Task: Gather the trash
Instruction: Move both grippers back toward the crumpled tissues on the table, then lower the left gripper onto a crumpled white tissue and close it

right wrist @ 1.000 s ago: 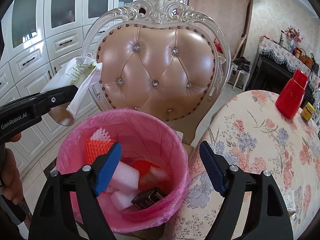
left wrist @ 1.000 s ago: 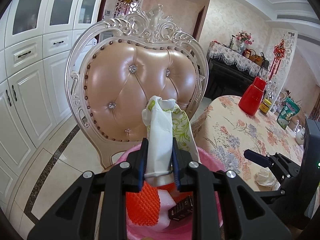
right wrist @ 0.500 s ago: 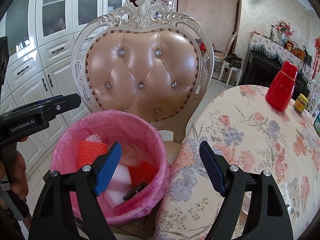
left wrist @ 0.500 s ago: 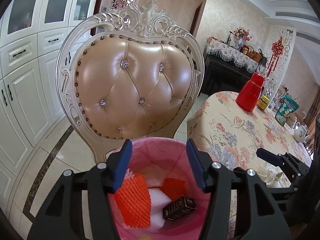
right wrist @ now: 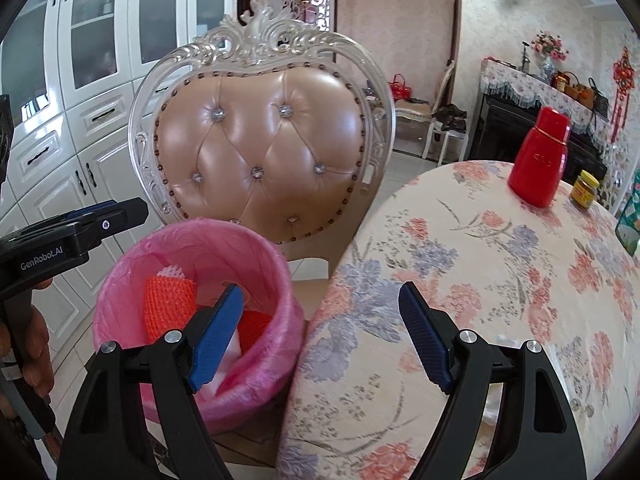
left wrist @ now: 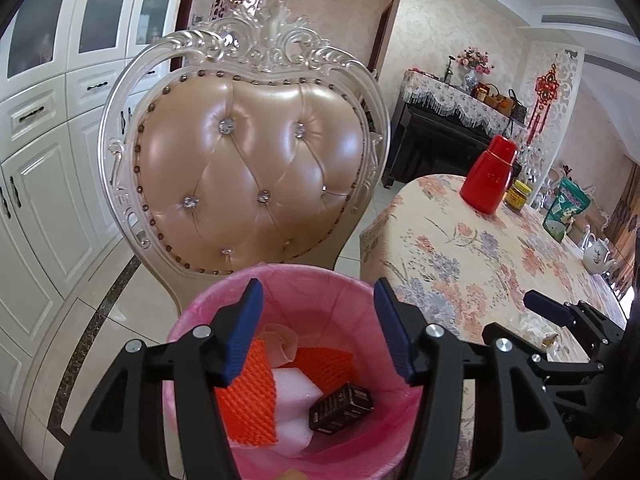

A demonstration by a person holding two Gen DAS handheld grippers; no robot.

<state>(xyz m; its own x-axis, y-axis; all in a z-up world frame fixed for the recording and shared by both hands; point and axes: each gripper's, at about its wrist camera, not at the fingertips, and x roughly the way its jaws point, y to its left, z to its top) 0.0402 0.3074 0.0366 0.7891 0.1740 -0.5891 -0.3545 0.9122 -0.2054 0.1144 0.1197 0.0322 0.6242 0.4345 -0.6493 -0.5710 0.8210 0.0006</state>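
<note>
- The left gripper [left wrist: 318, 328] hangs over the pink-lined bin [left wrist: 208, 312], jaws apart and empty; the collected trash, orange foam net [left wrist: 248, 404] and dark box [left wrist: 340, 402], lies in the bin below them.
- The right gripper [right wrist: 320, 336] has its jaws wide apart, empty, above the tabletop [right wrist: 500, 280] edge, bin to its left.
- The next scrap, a crumpled pale piece [left wrist: 534, 326], lies on the tabletop right of the bin, near the right gripper's tip, so that hand looks nearer. Its long axis is unclear.

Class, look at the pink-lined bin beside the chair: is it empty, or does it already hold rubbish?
It holds rubbish. The pink-lined bin contains orange foam netting, white foam blocks and a small dark box. It is not full to the rim.
</note>
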